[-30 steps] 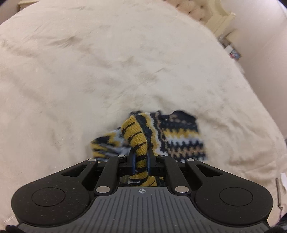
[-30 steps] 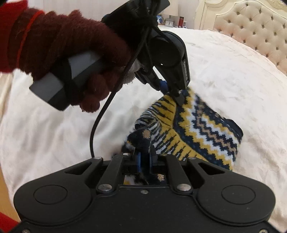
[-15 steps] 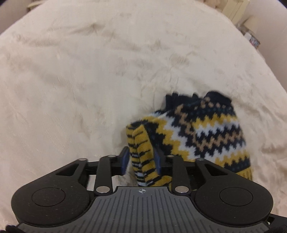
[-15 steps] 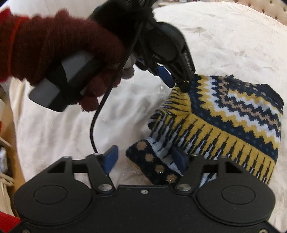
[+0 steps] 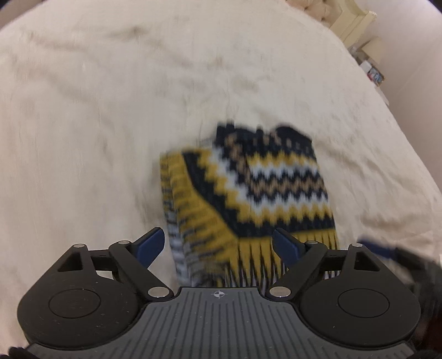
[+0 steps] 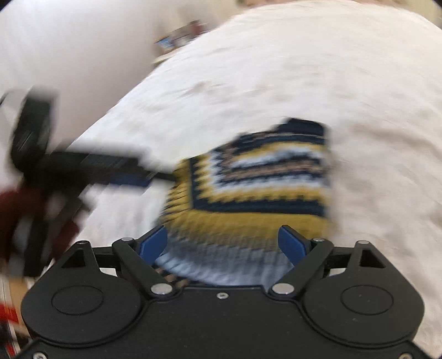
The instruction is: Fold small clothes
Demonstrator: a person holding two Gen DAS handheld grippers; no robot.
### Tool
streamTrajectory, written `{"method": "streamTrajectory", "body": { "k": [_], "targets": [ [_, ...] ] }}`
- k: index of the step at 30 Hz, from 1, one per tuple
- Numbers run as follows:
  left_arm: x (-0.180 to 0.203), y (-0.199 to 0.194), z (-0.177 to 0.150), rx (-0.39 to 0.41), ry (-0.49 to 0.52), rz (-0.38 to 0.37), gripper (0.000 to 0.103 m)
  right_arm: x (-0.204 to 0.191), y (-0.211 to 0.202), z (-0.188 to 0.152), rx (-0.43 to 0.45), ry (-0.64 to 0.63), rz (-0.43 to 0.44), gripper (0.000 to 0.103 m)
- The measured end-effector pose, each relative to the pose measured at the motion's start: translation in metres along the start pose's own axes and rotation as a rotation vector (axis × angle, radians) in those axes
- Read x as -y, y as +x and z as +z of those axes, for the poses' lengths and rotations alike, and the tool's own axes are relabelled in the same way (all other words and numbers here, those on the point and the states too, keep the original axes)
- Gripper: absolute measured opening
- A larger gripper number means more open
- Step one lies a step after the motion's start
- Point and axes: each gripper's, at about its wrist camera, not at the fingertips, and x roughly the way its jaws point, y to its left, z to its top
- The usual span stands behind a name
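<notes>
A small knitted garment (image 5: pixel 265 187) with yellow, navy and white zigzag bands lies folded on the cream bedspread (image 5: pixel 110 110). My left gripper (image 5: pixel 218 245) hovers over its near edge, jaws opening wide; the knit lies under the gap and the blue pads press on nothing. In the right wrist view the same garment (image 6: pixel 262 179) lies flat, blurred by motion. My right gripper (image 6: pixel 222 244) is also opening above its near edge, pads clear of the cloth. The other gripper (image 6: pixel 91 165) reaches in from the left, held by a hand in a dark red glove (image 6: pixel 16 204).
The cream bedspread (image 6: pixel 359 82) spreads all around the garment. A tufted headboard and a pale bedside unit (image 5: pixel 356 22) with small items stand at the top right of the left wrist view. A white wall (image 6: pixel 69 41) lies beyond the bed's edge.
Both grippers let go of the knitted garment and spread their jaws wide. The garment dropped flat onto the bed. Both hands drew back, and the right one rolled.
</notes>
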Motion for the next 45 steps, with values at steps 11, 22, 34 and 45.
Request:
{"method": "streamTrajectory", "body": {
  "k": [11,22,34,45],
  "targets": [
    [-0.02,0.017,-0.037,-0.082,-0.131,-0.052,0.09,0.09,0.044,0.045,-0.049,0.277,0.047,0.095],
    [-0.019,0.069,-0.034,-0.166,-0.203,-0.184,0.094,0.11,0.103,0.046,-0.175,0.351,0.169,0.095],
    [-0.026,0.092,-0.014,-0.206,-0.253,-0.438,0.065,0.122,0.116,0.037,-0.238,0.405,0.262,0.052],
    [0.013,0.062,-0.024,-0.235,-0.17,-0.562,0.065,0.088,0.033,0.029,-0.189,0.331,0.199,0.047]
  ]
}}
